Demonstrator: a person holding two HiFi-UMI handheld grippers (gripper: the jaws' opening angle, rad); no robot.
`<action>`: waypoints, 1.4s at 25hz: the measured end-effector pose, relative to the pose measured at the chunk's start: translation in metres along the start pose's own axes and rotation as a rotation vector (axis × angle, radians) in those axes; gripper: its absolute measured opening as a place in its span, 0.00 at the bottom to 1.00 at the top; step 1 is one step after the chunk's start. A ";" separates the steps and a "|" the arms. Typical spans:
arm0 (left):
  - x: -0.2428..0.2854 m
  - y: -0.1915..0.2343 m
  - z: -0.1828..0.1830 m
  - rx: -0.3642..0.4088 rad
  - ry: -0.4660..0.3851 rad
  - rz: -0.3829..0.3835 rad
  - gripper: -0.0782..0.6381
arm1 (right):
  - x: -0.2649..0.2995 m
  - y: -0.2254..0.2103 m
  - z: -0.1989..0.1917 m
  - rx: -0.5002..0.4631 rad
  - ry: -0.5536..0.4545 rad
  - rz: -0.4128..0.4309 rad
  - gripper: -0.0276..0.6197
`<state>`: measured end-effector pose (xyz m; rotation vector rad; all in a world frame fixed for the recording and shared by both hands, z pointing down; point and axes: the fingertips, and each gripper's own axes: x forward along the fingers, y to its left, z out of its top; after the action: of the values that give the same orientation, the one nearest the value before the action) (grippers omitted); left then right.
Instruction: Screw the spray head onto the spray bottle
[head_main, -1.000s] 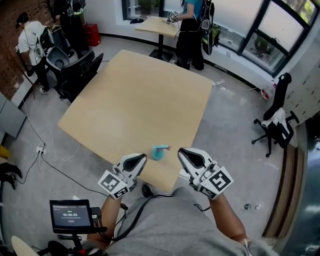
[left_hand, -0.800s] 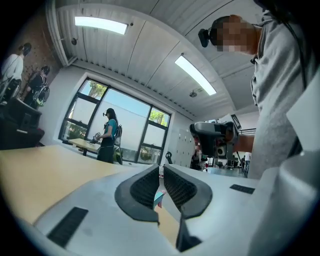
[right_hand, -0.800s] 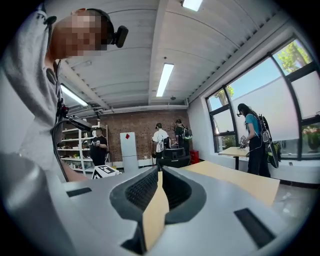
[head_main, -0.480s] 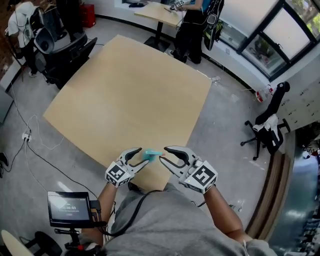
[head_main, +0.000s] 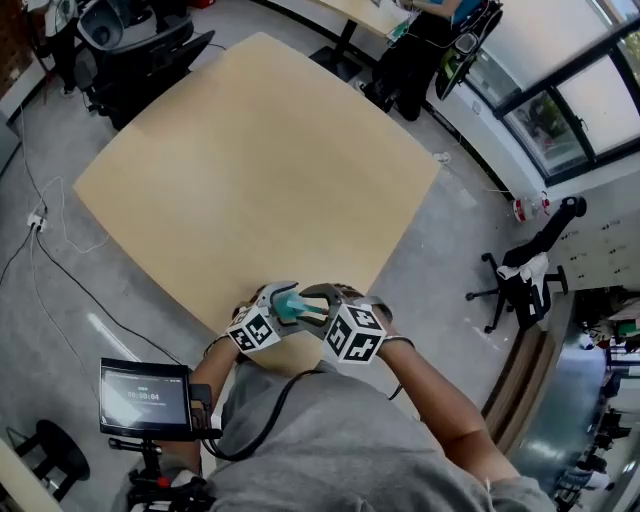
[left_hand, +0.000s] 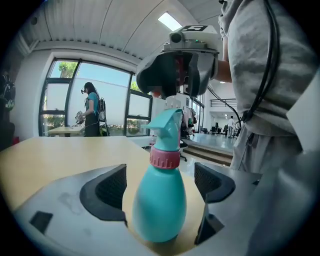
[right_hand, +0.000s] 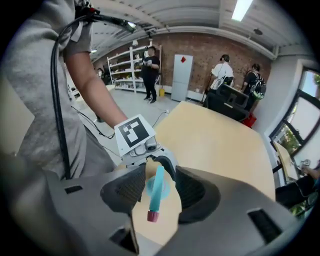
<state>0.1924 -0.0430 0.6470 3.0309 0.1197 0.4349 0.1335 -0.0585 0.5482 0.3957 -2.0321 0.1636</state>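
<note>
A teal spray bottle (left_hand: 156, 200) with a pink collar (left_hand: 164, 157) and a teal spray head (left_hand: 167, 125) stands upright near the front edge of the tan table (head_main: 250, 170). My left gripper (left_hand: 160, 195) reaches in level. Its jaws have just been opening and stand open on either side of the bottle's body, pads clear of it. My right gripper (right_hand: 157, 192) comes down from above. Its jaws have also been opening and stand open around the spray head (right_hand: 156, 187) without touching. In the head view both grippers (head_main: 278, 298) (head_main: 312, 302) meet at the bottle (head_main: 289, 304).
The table's front edge (head_main: 300, 365) lies just under my hands. A small screen on a stand (head_main: 145, 398) is at my lower left. Office chairs (head_main: 525, 275) and floor cables (head_main: 40, 225) surround the table. People stand far off by the window (left_hand: 91, 107).
Both grippers came down and inward from either side of the bottle and now bracket it. Their jaws went from shut to open.
</note>
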 end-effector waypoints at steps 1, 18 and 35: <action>0.001 -0.001 -0.001 0.007 0.006 -0.006 0.67 | 0.007 0.002 -0.003 -0.013 0.042 0.019 0.31; 0.026 -0.028 -0.017 0.032 0.054 -0.088 0.63 | 0.035 0.032 -0.055 -0.264 0.318 0.098 0.25; 0.032 -0.010 -0.009 -0.094 -0.044 0.232 0.63 | 0.027 0.015 -0.063 0.623 0.155 -0.083 0.25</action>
<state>0.2197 -0.0297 0.6640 2.9693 -0.2509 0.3767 0.1690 -0.0319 0.6031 0.8233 -1.7743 0.7608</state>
